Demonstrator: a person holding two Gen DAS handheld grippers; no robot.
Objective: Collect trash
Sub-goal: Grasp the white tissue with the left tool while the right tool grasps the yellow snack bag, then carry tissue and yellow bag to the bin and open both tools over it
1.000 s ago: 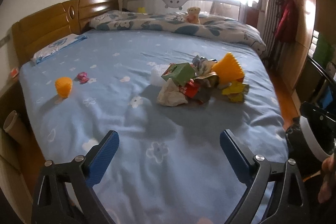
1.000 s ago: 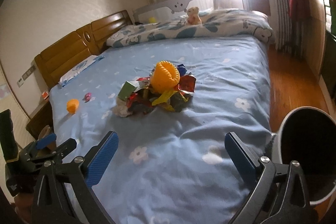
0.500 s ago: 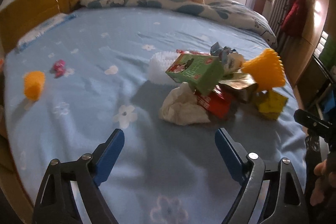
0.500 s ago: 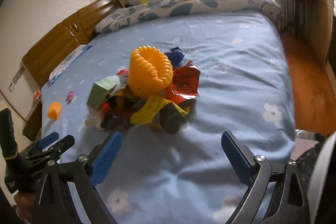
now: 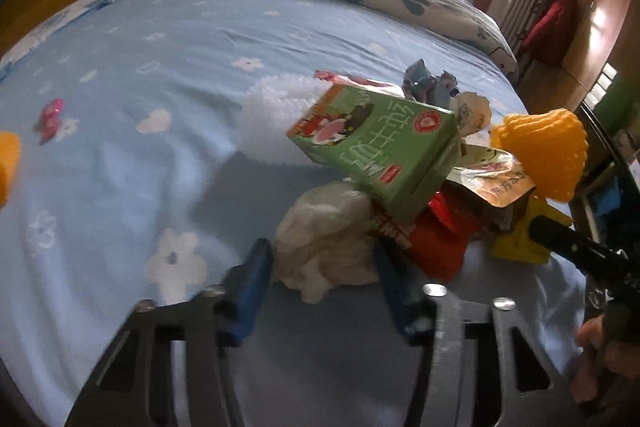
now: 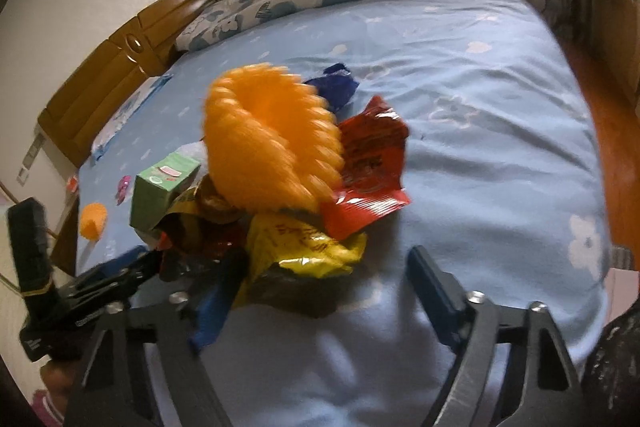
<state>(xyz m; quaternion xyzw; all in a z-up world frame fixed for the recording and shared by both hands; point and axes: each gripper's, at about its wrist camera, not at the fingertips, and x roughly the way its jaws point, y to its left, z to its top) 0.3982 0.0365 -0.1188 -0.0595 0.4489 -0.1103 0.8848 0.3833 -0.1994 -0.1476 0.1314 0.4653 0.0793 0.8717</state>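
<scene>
**A:** Left camera first, from the left edge. What's on the bed (image 5: 160,67)?

**B:** An orange cup (image 5: 6,167) at the far left, a pink wrapper (image 5: 50,115) beside it, then the trash heap right of centre. A white foam net (image 5: 272,123) lies at its back and a crumpled tissue (image 5: 320,235) at the front.

**A:** Any writing?

**B:** The green carton (image 5: 372,147) on top has large white Chinese characters, upside down from here, plus a round red seal and a small red label. I can't read them out. To its right, a foil pouch (image 5: 492,179) also has Chinese characters along its edge. Next come an orange mesh net (image 5: 548,155) and a yellow wrapper (image 5: 516,239) below it.

**A:** The left tongs (image 5: 322,255)?

**B:** Low centre, apart, and they have just been closing. The tissue sits between them with the blue pads at its sides, but no squeeze shows.

**A:** Right camera?

**B:** The heap fills the centre. The right tongs (image 6: 326,291) are apart and have also just been closing. The yellow wrapper (image 6: 308,247) lies between them against the left pad, its red print too blurred to read. A red wrapper (image 6: 372,163) sits to the upper right.
</scene>
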